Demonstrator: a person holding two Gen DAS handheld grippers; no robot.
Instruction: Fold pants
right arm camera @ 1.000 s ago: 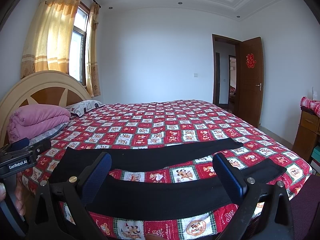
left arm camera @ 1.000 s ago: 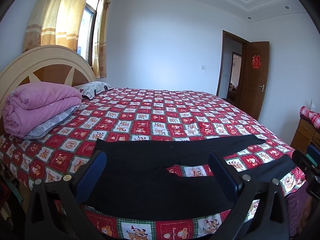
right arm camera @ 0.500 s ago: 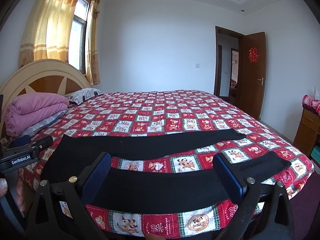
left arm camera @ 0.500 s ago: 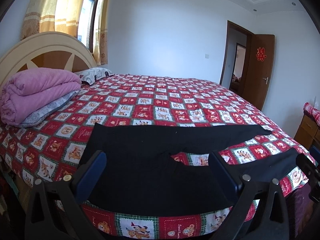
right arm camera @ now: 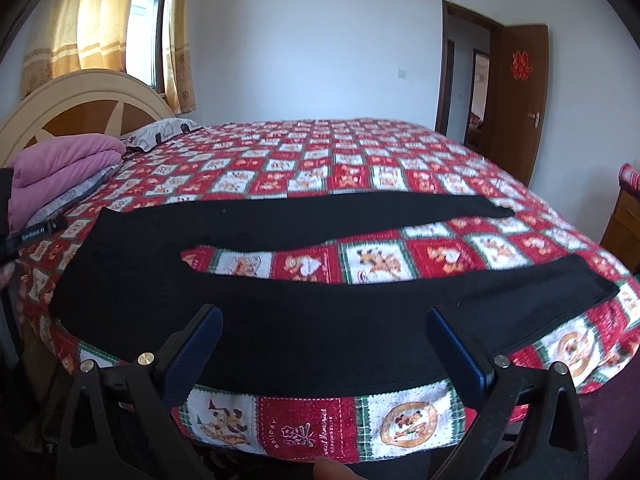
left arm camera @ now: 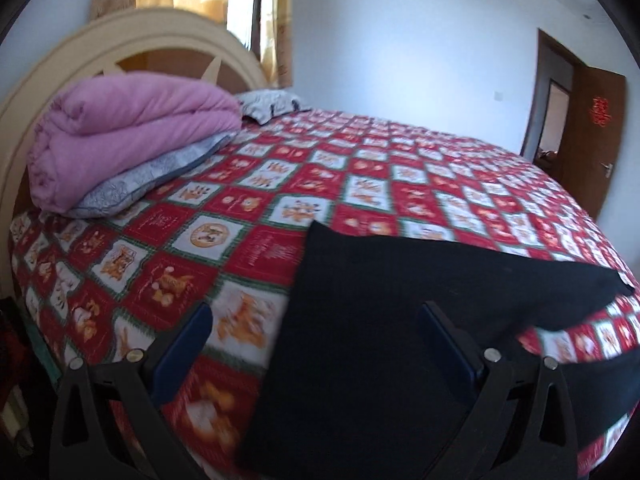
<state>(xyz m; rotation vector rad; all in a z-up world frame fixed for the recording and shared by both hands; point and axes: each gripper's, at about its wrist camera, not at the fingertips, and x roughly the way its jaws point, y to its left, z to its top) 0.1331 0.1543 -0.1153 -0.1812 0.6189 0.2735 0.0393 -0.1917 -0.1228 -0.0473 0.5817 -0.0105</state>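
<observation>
Black pants [right arm camera: 304, 320] lie flat on the red patterned bedspread [right arm camera: 360, 168], waist at the left, both legs spread toward the right with a gap between them. My right gripper [right arm camera: 324, 336] is open and empty, hovering over the near leg at the bed's front edge. In the left wrist view the pants' waist part [left arm camera: 400, 320] fills the lower middle. My left gripper [left arm camera: 316, 332] is open and empty, just above the waist's left edge. Part of the left gripper [right arm camera: 36, 232] shows at the far left of the right wrist view.
A folded pink quilt [left arm camera: 128, 132] on a grey pillow [left arm camera: 148, 176] lies by the wooden headboard [left arm camera: 120, 44]. Another pillow [left arm camera: 272, 104] sits behind it. A brown door [right arm camera: 520, 100] stands open at the right, and a wooden dresser [right arm camera: 628, 220] is at the right edge.
Both grippers have moved closer and lower toward the pants. The left one has swung left toward the waist end. Both stay open.
</observation>
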